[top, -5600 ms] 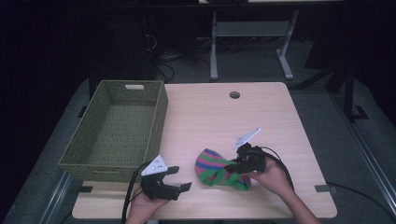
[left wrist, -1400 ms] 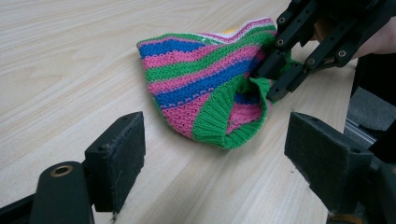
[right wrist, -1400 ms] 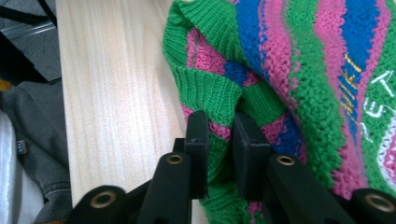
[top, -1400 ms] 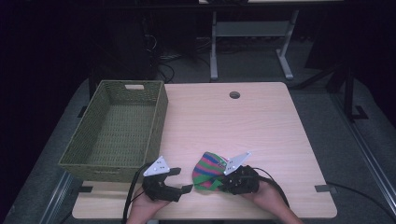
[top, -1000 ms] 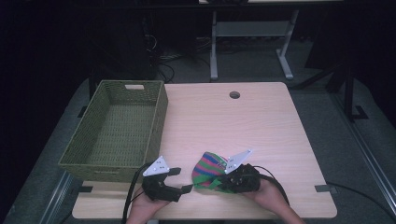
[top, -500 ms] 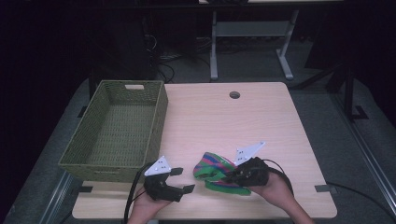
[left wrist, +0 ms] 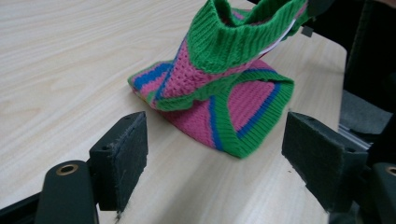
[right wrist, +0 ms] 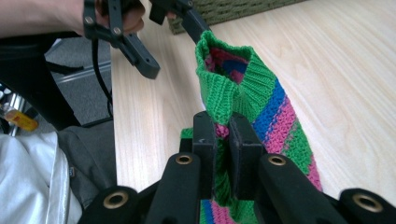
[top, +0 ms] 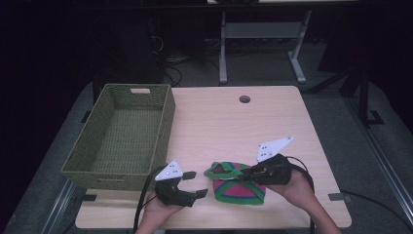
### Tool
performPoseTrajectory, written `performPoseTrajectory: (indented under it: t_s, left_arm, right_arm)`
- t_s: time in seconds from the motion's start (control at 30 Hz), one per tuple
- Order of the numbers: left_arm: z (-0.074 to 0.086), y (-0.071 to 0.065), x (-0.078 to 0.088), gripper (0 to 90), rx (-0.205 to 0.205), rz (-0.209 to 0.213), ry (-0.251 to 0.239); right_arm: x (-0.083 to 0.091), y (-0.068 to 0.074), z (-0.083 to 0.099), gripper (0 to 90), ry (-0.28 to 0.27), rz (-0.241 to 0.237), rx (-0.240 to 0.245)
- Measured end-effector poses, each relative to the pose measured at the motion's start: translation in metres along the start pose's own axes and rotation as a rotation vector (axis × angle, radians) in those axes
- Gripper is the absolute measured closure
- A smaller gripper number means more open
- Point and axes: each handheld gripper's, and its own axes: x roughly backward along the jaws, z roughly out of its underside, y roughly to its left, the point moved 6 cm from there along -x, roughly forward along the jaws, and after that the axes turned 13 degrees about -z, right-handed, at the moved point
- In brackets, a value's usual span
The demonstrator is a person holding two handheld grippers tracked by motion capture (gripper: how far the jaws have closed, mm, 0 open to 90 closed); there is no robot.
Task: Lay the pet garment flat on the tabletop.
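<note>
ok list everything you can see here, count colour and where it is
knitted hat: 1, green, pink and blue stripes, near front edge of the table, one edge lifted by the right gripper
basket: 1, olive green woven, left side of the table, looks empty
table: 1, light wood, a round hole near its far edge
metal frame: 1, grey, on the floor behind the table
left gripper: 1, black with a grey plate, front of the table left of the hat, fingers apart, holding nothing
right gripper: 1, black with a grey plate, right of the hat, fingers clamped on the hat's green edge
hands: 2, at the bottom edge, left hand, right hand
</note>
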Motion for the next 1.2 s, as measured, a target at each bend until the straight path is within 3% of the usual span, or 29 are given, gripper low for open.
performPoseTrajectory:
  t_s: [0.1, 0.2, 0.6, 0.83, 1.07, 1.2]
  left_arm:
    - [-0.002, 0.002, -0.003, 25.8, 0.019, 0.027, -0.001]
    - [-0.002, 0.004, -0.008, 28.0, -0.003, 0.025, 0.007]
    - [-0.012, 0.008, -0.026, 35.9, -0.019, 0.020, -0.015]
    - [-0.014, 0.008, -0.036, 43.9, -0.030, 0.048, -0.024]
    - [-0.016, 0.008, -0.040, 58.4, -0.020, 0.092, -0.048]
    - [-0.019, 0.004, -0.040, 71.1, -0.051, 0.108, -0.055]
  right_arm:
    - [0.002, -0.002, -0.001, 82.6, -0.010, -0.005, -0.002]
    - [0.004, -0.005, -0.002, 82.6, -0.016, -0.002, -0.006]
    - [0.015, -0.008, 0.000, 82.6, -0.038, 0.004, -0.007]
    - [0.019, -0.011, 0.001, 82.5, -0.048, 0.003, -0.014]
    - [0.024, -0.013, 0.002, 82.4, -0.060, 0.006, -0.019]
    - [0.026, -0.014, 0.002, 82.4, -0.068, 0.008, -0.023]
